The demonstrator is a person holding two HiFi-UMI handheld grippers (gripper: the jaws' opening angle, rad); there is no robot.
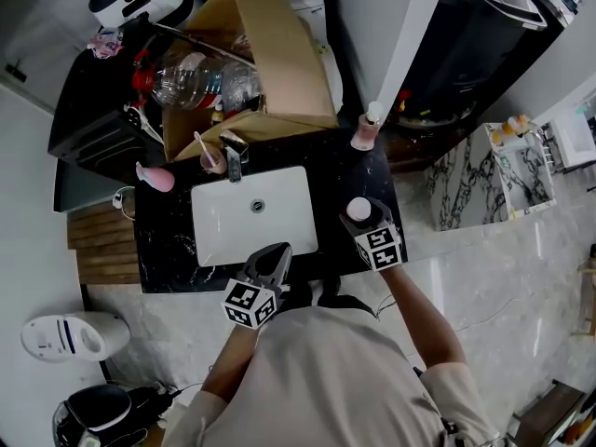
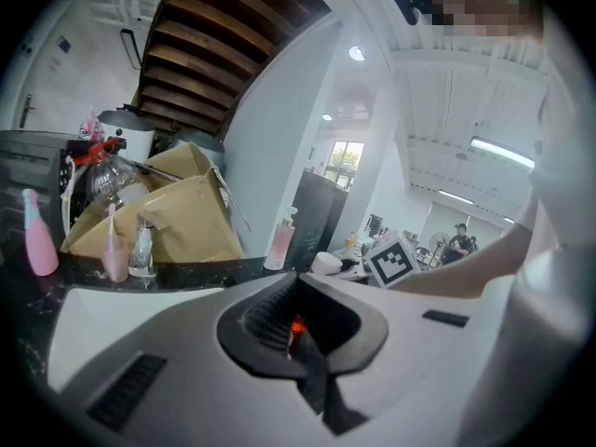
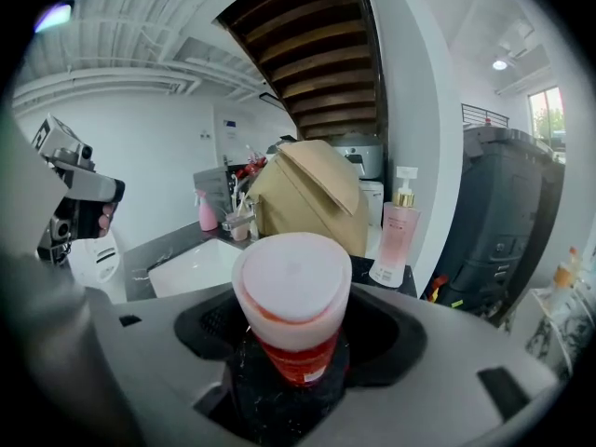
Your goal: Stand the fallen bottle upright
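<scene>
Head view. Upright on the black counter [image 1: 168,250], just right of the white sink [image 1: 233,226]: the bottle [image 1: 358,208], white cap facing up. Around it, the right gripper [image 1: 359,220], marker cube toward the person. At the sink's near edge, the left gripper [image 1: 277,252], well apart from the bottle. Behind the sink, a cardboard box [image 1: 270,54]; right of the box, a pump bottle [image 1: 369,127]; near the sink's far left corner, a pink bottle [image 1: 155,177].

Left gripper view. Jaws of the left gripper [image 2: 296,329] pressed together, nothing between them. Beyond them, along the counter: pink bottle [image 2: 37,236] at far left, box [image 2: 177,222] in the middle, pump bottle [image 2: 281,240] to its right.

Right gripper view. Right gripper [image 3: 291,343] closed on the bottle [image 3: 291,296], one jaw against each side of the red body, white cap rising above them. Standing straight, base down on the counter. Farther back: sink [image 3: 200,264] at left, box [image 3: 307,198] behind it, pump bottle [image 3: 396,236] at right, apart from the gripped bottle.
</scene>
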